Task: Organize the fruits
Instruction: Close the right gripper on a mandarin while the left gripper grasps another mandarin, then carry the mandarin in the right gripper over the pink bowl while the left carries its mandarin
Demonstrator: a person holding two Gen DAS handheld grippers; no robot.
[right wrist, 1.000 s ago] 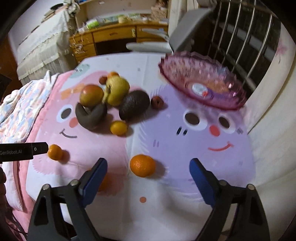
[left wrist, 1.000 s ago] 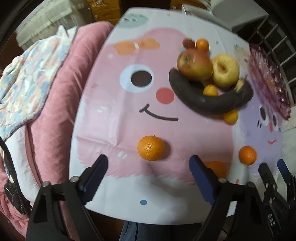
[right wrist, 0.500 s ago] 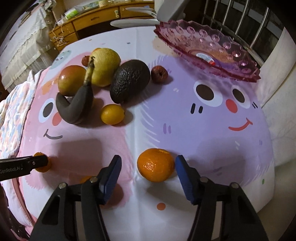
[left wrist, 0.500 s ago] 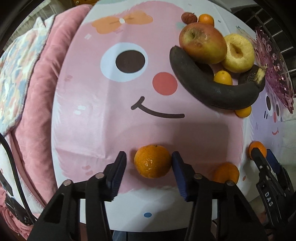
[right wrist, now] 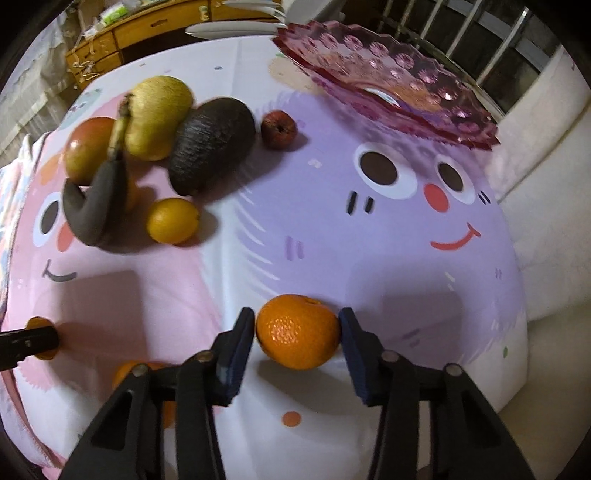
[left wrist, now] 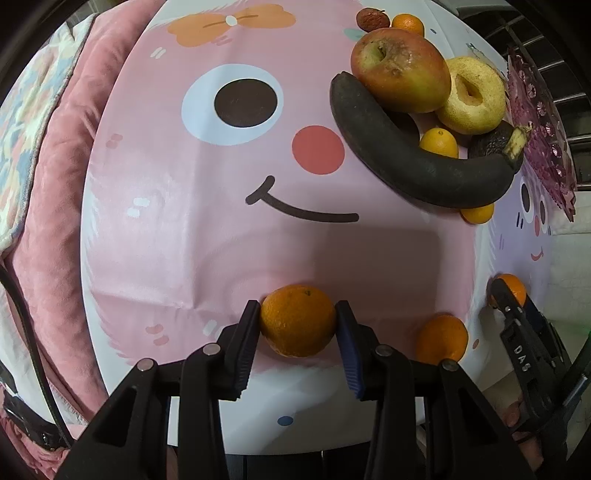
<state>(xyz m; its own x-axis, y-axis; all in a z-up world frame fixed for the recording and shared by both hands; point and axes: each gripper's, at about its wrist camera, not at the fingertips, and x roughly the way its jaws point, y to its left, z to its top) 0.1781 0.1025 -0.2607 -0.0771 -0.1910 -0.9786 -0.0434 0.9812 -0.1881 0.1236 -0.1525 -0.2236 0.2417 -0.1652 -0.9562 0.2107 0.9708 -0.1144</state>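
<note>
My left gripper (left wrist: 298,320) is shut on a mandarin orange (left wrist: 297,319) that rests on the pink part of the cloth. My right gripper (right wrist: 297,331) is shut on a second mandarin (right wrist: 297,331) on the lilac part of the cloth. A third mandarin (left wrist: 441,338) lies loose between them. Farther back lie a blackened banana (left wrist: 406,158), a red apple (left wrist: 400,70), a yellow apple (left wrist: 472,99), a dark avocado (right wrist: 212,146), a small yellow citrus (right wrist: 173,220) and a small red fruit (right wrist: 279,129). A pink glass fruit dish (right wrist: 391,77) stands at the back right.
The cartoon-face cloth (left wrist: 221,229) covers a small table beside a pink blanket (left wrist: 48,177) on the left. White bedding (right wrist: 546,192) lies to the right. A wooden desk (right wrist: 122,33) and metal railing (right wrist: 480,33) are behind. The right gripper's side (left wrist: 517,332) shows in the left wrist view.
Both grippers moved forward and down, then closed from wide open until each pair of fingers pressed against its mandarin.
</note>
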